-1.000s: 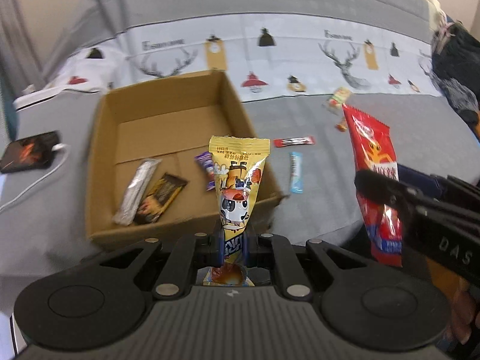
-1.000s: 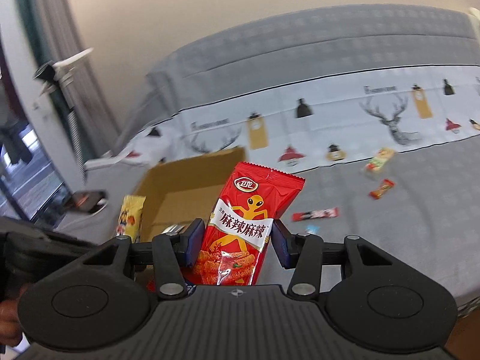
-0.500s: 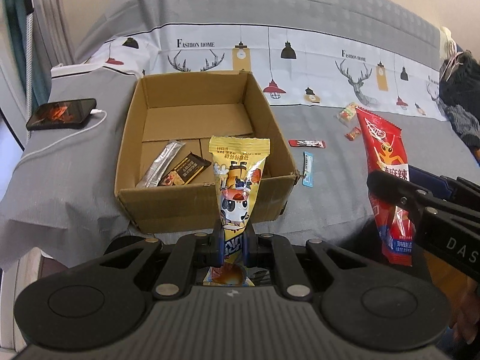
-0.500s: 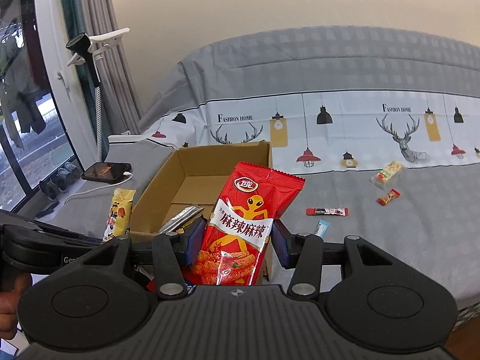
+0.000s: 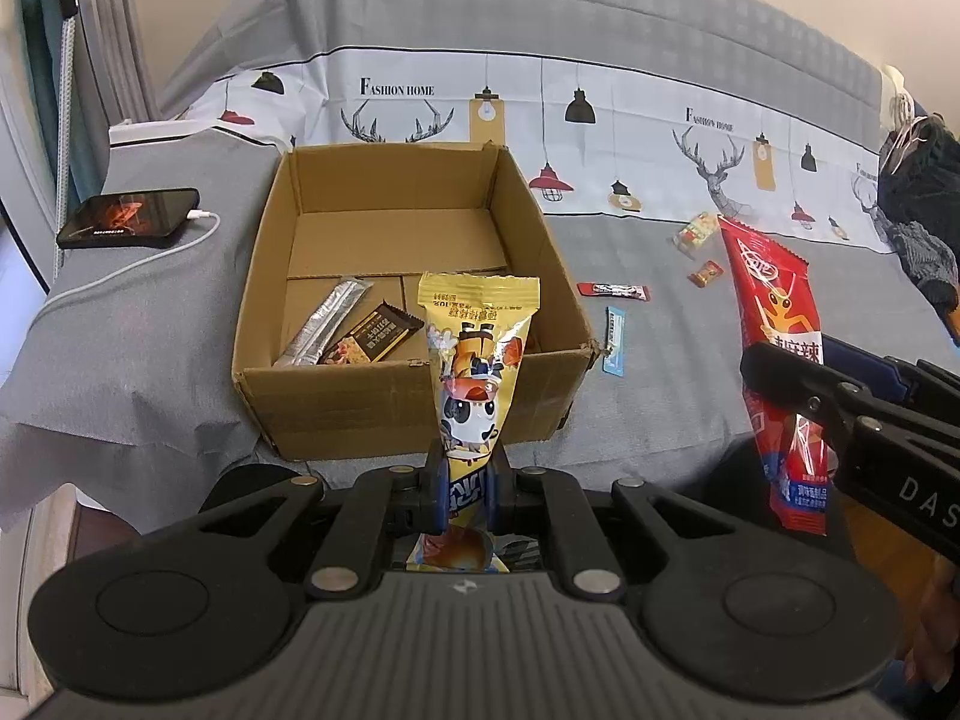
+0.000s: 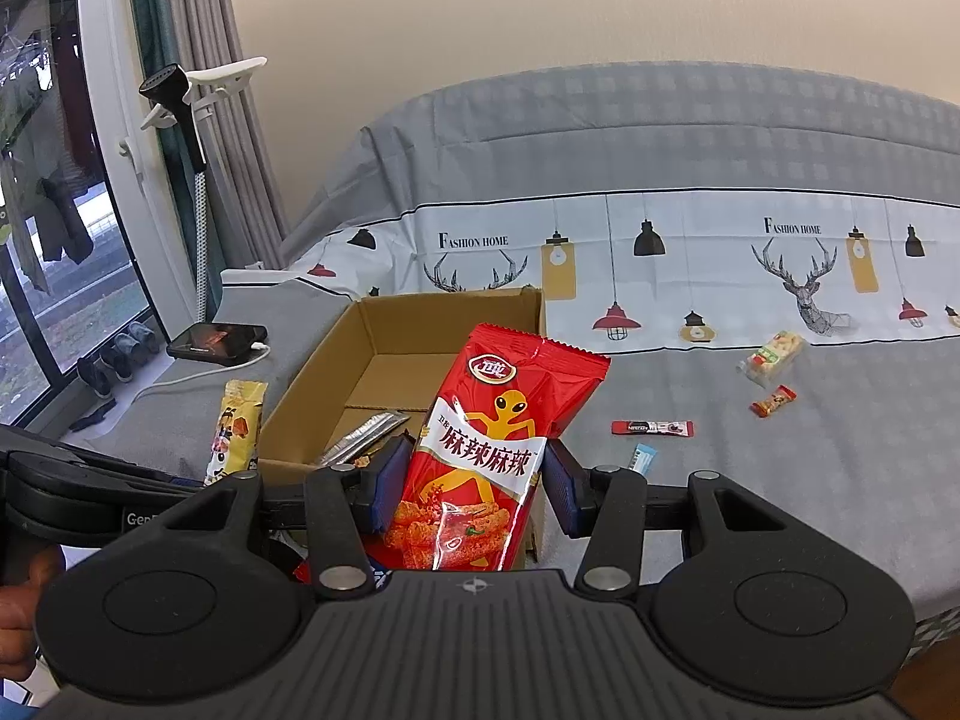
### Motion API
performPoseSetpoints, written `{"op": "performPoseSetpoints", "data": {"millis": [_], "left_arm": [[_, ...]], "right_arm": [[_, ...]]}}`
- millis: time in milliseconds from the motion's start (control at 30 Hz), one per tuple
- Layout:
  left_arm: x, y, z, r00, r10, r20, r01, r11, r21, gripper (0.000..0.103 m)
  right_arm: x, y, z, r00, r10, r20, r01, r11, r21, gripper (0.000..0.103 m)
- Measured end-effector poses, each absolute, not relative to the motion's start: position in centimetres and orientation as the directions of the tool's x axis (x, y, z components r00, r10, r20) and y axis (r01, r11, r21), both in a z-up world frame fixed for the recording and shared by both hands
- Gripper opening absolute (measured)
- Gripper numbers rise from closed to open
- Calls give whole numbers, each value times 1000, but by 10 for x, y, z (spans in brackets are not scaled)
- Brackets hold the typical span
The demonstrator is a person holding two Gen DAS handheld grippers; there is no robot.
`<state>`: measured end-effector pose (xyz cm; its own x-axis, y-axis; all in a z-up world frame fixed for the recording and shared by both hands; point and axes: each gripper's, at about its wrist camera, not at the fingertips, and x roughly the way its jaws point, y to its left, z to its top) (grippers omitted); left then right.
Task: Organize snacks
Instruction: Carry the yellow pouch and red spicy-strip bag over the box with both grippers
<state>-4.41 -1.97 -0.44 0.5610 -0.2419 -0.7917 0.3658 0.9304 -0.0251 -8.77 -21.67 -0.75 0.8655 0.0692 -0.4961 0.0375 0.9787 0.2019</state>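
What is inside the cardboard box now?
In the cardboard box lie a silver stick packet and a dark bar wrapper. The held yellow snack bag covers part of its floor.

The bedsheet is showing "FASHION HOME" twice; the red snack bag is reading "麻辣麻辣"; the right gripper is showing "DAS".

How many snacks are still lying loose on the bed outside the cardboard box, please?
4: a pale wrapped snack and a small orange candy farthest right, a dark red-ended stick nearer the cardboard box, and a blue sachet beside its corner. Others may be hidden.
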Motion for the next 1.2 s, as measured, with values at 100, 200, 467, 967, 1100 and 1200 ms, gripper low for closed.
{"op": "performPoseSetpoints", "data": {"millis": [100, 200, 467, 967, 1100, 1200], "left_arm": [[-43, -20, -5, 558, -242, -794, 365, 931, -27, 12], [-42, -20, -6, 555, -242, -796, 364, 931, -29, 12], [-38, -20, -9, 547, -241, -802, 363, 931, -32, 12], [-32, -21, -15, 534, -238, -811, 357, 933, -39, 12], [-32, -20, -16, 533, -238, -812, 355, 934, -41, 12], [-31, -20, -17, 532, -238, -812, 354, 934, -41, 12]], "right_arm": [[-88, -217, -9, 863, 70, -500, 39, 978, 204, 51], [-86, -217, -9, 861, 69, -503, 42, 978, 206, 51], [-83, -217, -10, 856, 70, -512, 45, 977, 210, 51], [-78, -216, -14, 847, 70, -527, 50, 976, 211, 51], [-77, -216, -15, 844, 70, -531, 51, 976, 210, 51], [-76, -216, -15, 843, 71, -534, 50, 977, 209, 51]]}}
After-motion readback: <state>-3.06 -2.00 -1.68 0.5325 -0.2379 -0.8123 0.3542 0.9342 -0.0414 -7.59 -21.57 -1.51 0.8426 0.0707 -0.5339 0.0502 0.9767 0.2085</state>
